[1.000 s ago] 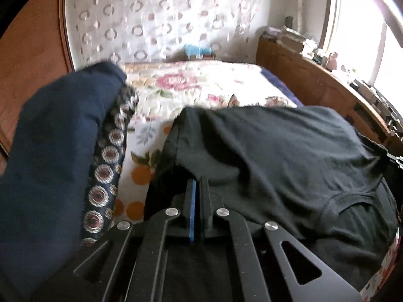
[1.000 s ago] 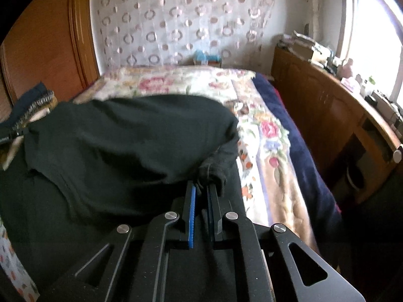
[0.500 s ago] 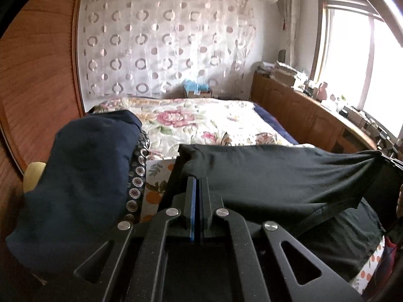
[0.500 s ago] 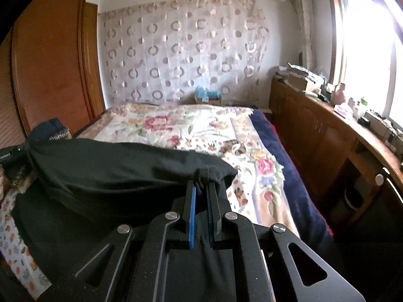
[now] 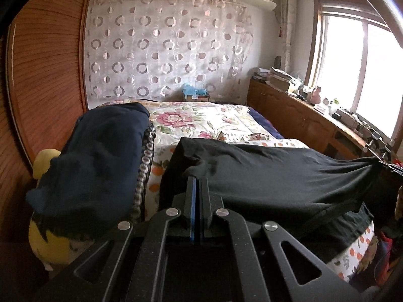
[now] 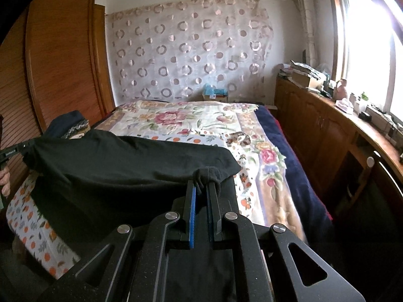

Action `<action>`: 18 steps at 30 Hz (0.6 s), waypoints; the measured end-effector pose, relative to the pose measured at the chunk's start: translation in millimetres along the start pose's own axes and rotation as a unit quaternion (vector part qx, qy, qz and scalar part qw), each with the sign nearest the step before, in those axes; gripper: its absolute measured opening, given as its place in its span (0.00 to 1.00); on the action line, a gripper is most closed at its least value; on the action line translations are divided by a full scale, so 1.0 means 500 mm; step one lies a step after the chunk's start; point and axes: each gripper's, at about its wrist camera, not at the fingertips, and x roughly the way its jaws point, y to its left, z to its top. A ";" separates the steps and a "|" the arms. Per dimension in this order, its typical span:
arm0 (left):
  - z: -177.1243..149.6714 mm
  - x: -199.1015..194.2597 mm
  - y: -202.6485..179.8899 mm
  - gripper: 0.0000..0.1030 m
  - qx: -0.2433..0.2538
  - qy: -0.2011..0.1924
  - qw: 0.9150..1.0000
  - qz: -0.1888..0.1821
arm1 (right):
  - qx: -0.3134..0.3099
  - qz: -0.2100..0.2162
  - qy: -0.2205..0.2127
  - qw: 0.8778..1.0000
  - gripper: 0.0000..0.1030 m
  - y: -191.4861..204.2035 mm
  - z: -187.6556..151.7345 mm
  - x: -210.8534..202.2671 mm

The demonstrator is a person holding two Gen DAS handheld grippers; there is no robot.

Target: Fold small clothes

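Both tools have risen since the earlier frame, lifting the black shirt (image 5: 264, 173) clear above the bed (image 5: 201, 123) and stretching it taut between them (presumably to square it for folding). Left tool (image 5: 197, 183) is clamped on one corner; right tool (image 6: 201, 188) pinches a bunched corner.

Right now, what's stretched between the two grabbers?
The black garment hangs taut between the left hand-held gripper and the right hand-held gripper, each pinching one end. Both wrist views show it.
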 end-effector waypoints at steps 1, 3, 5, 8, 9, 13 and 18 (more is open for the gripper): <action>-0.004 -0.006 -0.002 0.02 0.001 0.000 1.000 0.001 | 0.000 0.001 -0.001 1.000 0.07 0.001 -0.001 -0.009; -0.019 -0.012 -0.004 0.02 0.002 0.005 1.000 0.005 | -0.001 0.005 0.000 1.000 0.07 0.000 -0.007 -0.017; -0.035 -0.014 -0.003 0.02 0.004 0.013 1.000 0.008 | 0.000 0.007 0.008 1.000 0.07 -0.001 -0.010 -0.014; -0.062 -0.004 -0.004 0.02 0.012 0.031 0.999 0.019 | 0.002 0.005 0.026 1.000 0.07 -0.006 -0.025 0.001; -0.073 0.001 -0.005 0.02 0.014 0.039 0.999 0.022 | 0.005 0.008 0.031 0.999 0.07 -0.009 -0.034 0.008; -0.118 0.007 -0.012 0.02 0.014 0.056 0.998 0.017 | 0.016 0.013 0.042 0.999 0.07 -0.010 -0.050 0.038; -0.135 0.014 -0.009 0.02 0.009 0.069 0.997 0.024 | 0.030 0.013 0.065 0.997 0.07 -0.018 -0.056 0.071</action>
